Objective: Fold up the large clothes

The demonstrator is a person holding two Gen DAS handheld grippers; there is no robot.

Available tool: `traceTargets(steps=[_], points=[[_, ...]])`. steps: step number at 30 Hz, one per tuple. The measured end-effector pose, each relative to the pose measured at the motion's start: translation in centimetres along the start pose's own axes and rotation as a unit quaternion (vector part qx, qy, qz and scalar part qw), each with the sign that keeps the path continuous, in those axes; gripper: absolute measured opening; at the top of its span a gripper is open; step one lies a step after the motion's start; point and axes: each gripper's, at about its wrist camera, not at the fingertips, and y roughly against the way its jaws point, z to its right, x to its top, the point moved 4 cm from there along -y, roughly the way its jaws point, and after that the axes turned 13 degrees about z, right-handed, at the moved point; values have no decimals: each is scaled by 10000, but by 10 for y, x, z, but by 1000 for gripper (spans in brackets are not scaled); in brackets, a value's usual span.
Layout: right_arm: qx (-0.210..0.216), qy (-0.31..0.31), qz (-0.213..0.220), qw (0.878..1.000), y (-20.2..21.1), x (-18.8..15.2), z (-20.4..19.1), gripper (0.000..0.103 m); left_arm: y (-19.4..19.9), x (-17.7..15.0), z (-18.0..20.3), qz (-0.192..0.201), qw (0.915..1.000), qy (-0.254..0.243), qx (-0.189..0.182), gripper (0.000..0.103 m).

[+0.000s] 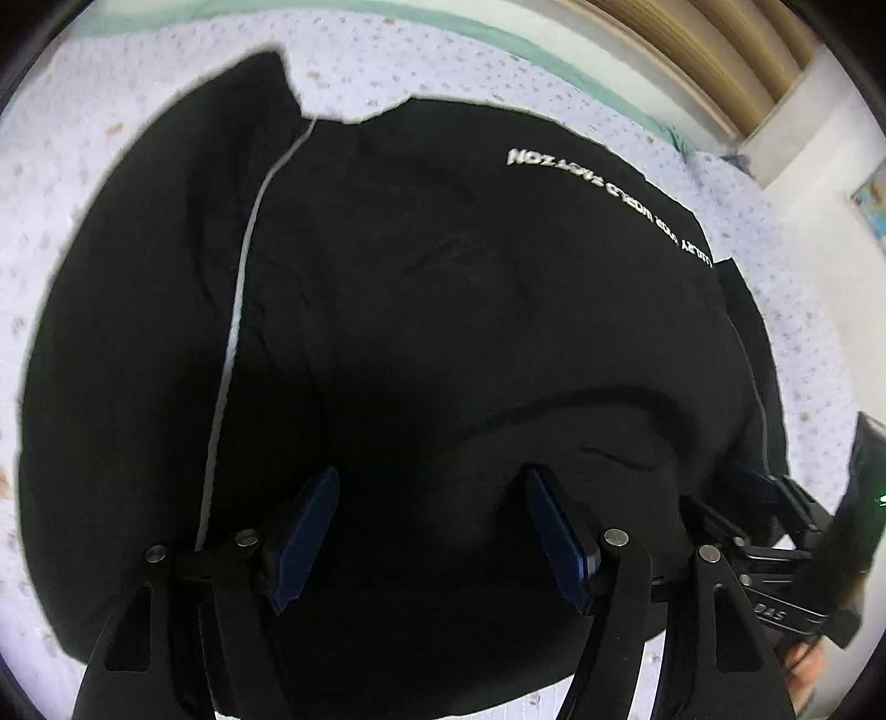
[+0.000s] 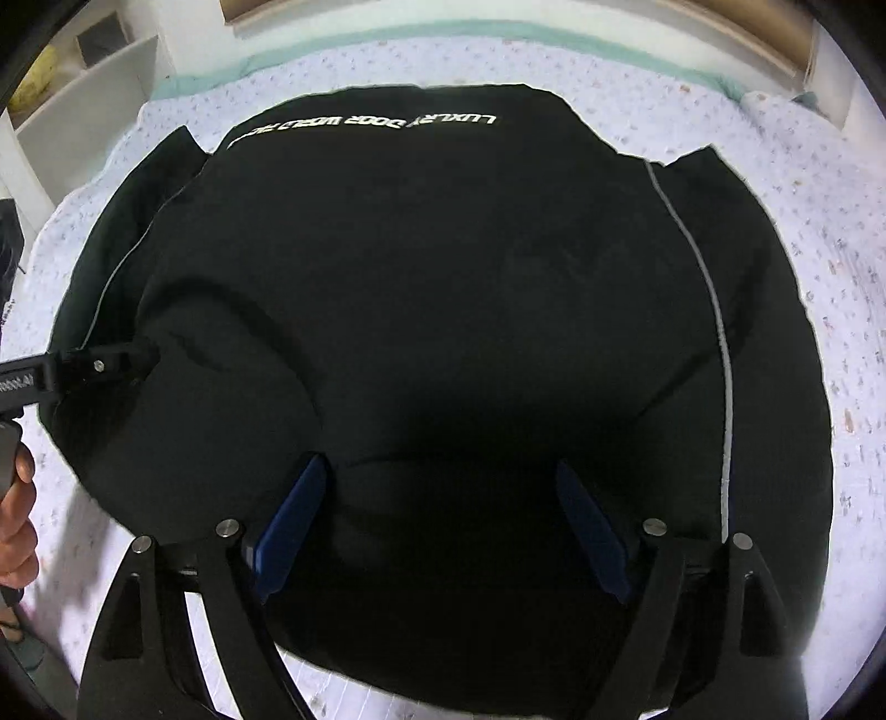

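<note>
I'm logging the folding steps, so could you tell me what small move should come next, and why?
Probably lower both and pinch the near hem. The left hand-held gripper and right hand-held gripper hover open over the black garment, spread on the bedsheet, gripping nothing.

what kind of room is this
Probably a bedroom: the black garment is spread on a bed with a speckled pale quilt, a wooden headboard at its far end, and white shelves alongside.
</note>
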Motion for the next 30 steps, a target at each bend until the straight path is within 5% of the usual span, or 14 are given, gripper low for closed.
traceTargets(steps=[6, 13, 22, 26, 30], points=[[176, -221, -21, 9996, 19, -2, 10, 88, 44, -1, -4, 44, 9990, 246, -375, 71], [582, -596, 225, 9963, 81, -12, 20, 88, 155, 4, -19, 851, 9958, 35, -347, 71], [495, -1012, 1389, 9839, 185, 9, 63, 88, 281, 11, -51, 1754, 9844, -33, -120, 72], [89, -1248, 1928, 9732, 212, 22, 99, 99, 278, 23, -62, 2028, 9790, 161, -90, 81], [-150, -1344, 1686, 9764, 189, 22, 126, 100, 211, 31, -81, 1613, 9861, 388, -40, 81]])
